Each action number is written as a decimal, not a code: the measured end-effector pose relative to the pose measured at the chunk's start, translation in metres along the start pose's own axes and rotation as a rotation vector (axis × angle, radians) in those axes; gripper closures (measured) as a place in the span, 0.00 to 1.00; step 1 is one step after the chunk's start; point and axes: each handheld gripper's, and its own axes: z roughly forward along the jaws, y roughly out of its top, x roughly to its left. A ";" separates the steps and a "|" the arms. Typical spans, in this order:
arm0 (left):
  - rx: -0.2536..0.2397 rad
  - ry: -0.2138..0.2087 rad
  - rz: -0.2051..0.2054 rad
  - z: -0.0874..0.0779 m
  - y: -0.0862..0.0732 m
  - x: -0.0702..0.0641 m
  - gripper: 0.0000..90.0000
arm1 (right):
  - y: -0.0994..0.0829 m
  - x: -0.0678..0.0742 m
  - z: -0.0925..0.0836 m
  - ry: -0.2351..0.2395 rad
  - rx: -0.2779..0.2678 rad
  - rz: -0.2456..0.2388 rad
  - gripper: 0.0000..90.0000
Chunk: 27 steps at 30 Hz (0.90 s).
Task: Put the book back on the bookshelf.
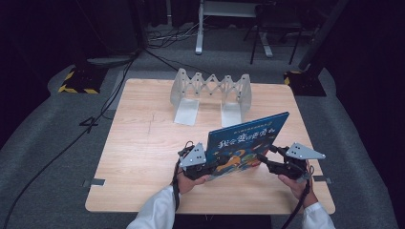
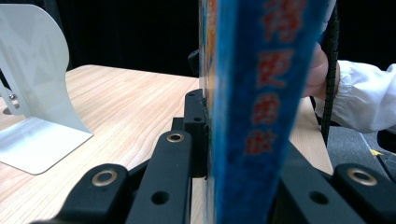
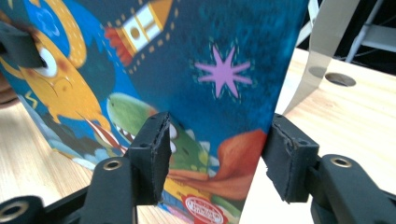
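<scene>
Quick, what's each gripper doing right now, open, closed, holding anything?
Left gripper: closed on the blue picture book, clamping its spine edge.
Right gripper: open, jaws straddling the book's other edge with gaps on both sides, not gripping it.

Book upright near table front edge, btwn grippers; rack behind.

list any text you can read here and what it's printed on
Title in Chinese characters on the cover of the blue picture book: too small to read for certain.
Red characters down the book's spine: blurred, unreadable.
Red oval badge at the cover's lower edge: lettering too blurred.
Nothing else bears text.
</scene>
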 end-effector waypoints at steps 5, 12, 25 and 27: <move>-0.002 0.017 0.001 -0.001 0.001 0.001 0.92 | -0.004 -0.003 0.000 -0.001 0.031 0.021 0.39; 0.006 0.065 0.015 -0.004 0.005 0.001 0.92 | -0.014 -0.010 -0.005 -0.023 0.083 0.029 0.38; 0.043 0.164 0.037 -0.019 0.017 0.009 0.92 | -0.036 -0.021 0.001 -0.058 0.215 0.068 0.34; 0.042 0.177 0.032 -0.022 0.018 0.010 0.92 | -0.039 -0.020 0.004 -0.057 0.237 0.063 0.34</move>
